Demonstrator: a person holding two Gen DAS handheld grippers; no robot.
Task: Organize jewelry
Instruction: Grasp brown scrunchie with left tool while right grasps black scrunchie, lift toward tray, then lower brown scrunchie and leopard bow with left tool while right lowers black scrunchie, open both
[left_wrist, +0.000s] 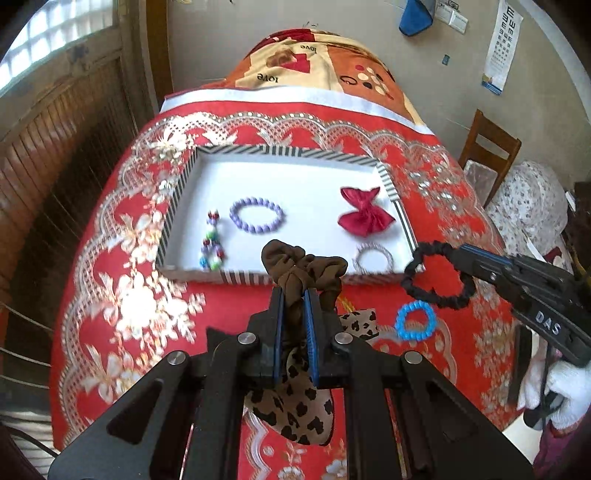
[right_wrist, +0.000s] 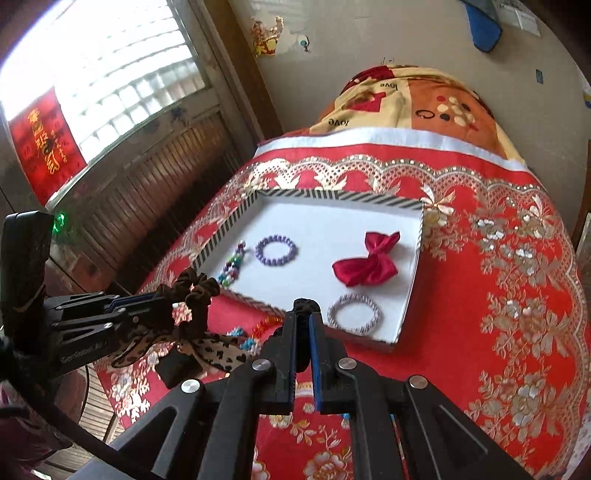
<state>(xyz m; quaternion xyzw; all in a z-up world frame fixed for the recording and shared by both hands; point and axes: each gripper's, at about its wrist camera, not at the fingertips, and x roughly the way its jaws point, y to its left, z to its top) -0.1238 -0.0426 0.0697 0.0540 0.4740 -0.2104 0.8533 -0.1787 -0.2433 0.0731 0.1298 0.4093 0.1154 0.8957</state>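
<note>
Your left tongs (left_wrist: 293, 295) are clamped on a brown scrunchie (left_wrist: 304, 267) with a leopard-print tail, held just short of the striped tray's (left_wrist: 288, 151) near rim. Your right tongs (right_wrist: 303, 317) pinch a black scrunchie (left_wrist: 439, 275), which hangs off the tray's near right corner. Inside the tray lie a purple bead bracelet (left_wrist: 256, 215), a string of coloured beads (left_wrist: 212, 242), a red bow (left_wrist: 365, 212) and a silver bracelet (left_wrist: 373, 257). A blue bracelet (left_wrist: 415, 320) rests on the red worktop (left_wrist: 461, 206) cloth, near the black scrunchie.
</note>
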